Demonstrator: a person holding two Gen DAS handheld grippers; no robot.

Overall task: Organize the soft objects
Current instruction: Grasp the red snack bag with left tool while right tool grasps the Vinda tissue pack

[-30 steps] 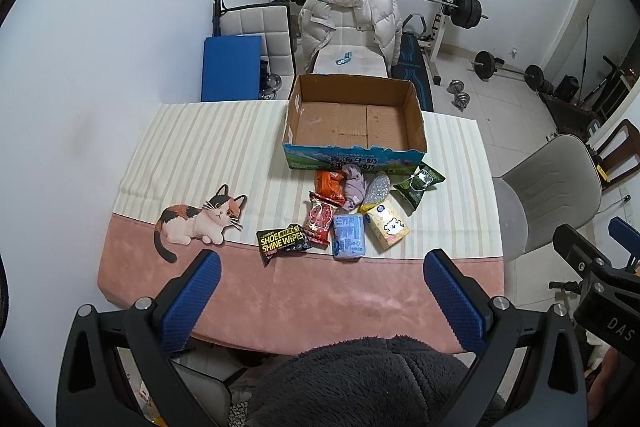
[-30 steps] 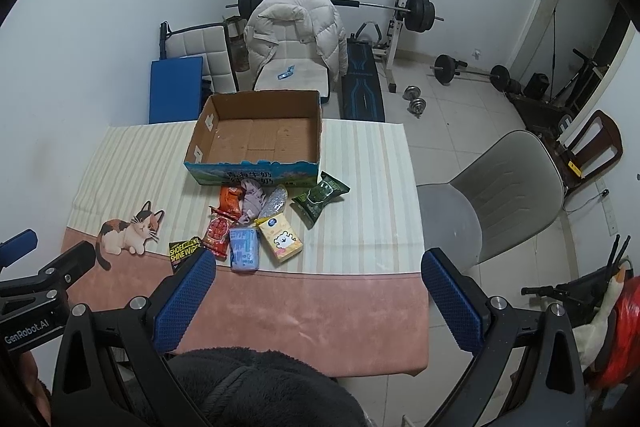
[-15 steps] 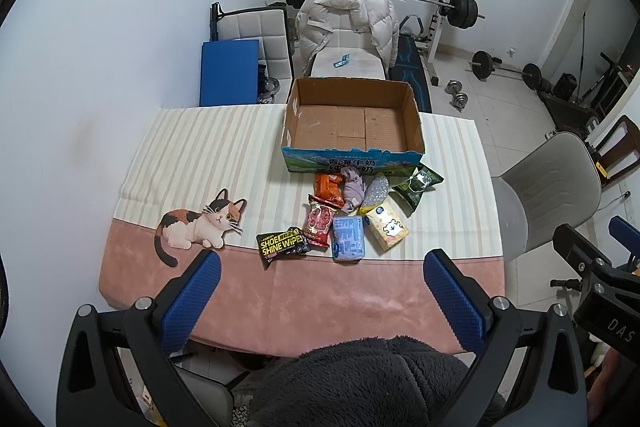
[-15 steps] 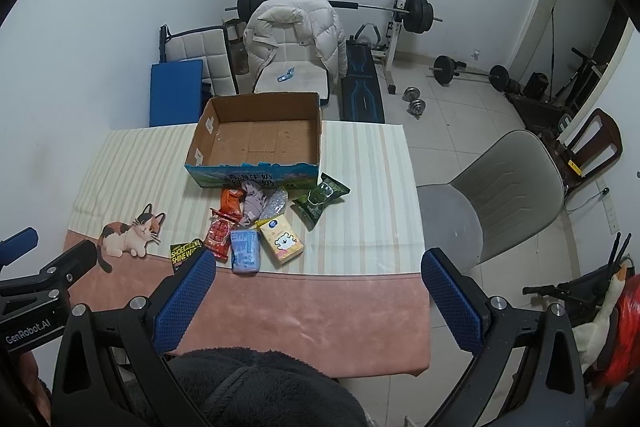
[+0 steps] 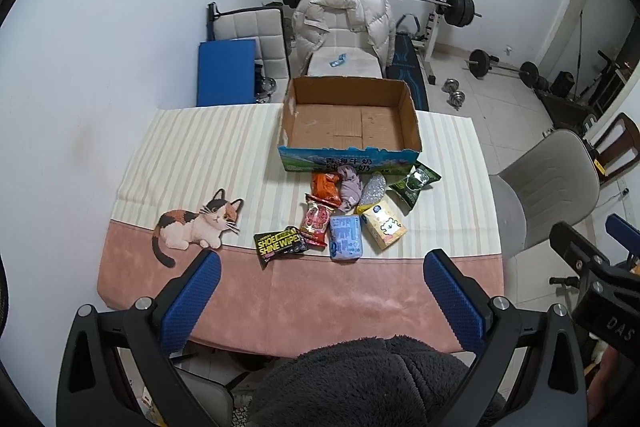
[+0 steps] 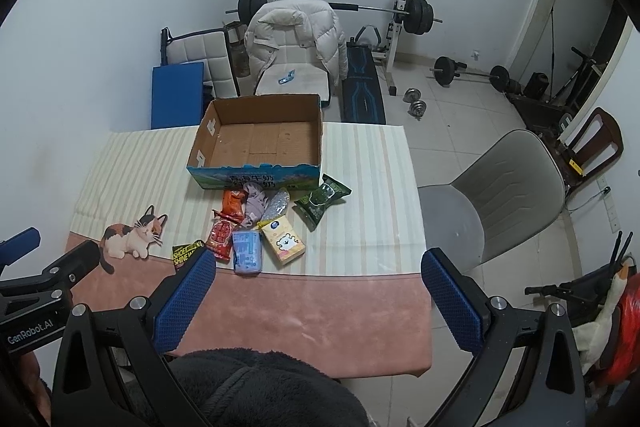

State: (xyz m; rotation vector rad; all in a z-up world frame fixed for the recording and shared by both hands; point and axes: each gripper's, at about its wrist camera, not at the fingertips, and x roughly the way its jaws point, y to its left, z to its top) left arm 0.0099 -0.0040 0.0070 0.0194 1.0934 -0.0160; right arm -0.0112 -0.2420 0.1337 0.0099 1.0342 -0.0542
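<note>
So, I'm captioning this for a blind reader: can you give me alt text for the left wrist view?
An empty cardboard box sits on a cloth-covered table, with a cluster of soft packets lying just in front of it. The open left tongs hover above the near table edge, holding nothing, over a dark fleece sleeve.

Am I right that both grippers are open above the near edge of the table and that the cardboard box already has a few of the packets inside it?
Not quite: the cardboard box is empty, as the left wrist view shows. The packets all lie on the table in front of it. The left gripper and right gripper are indeed open above the near edge.
</note>
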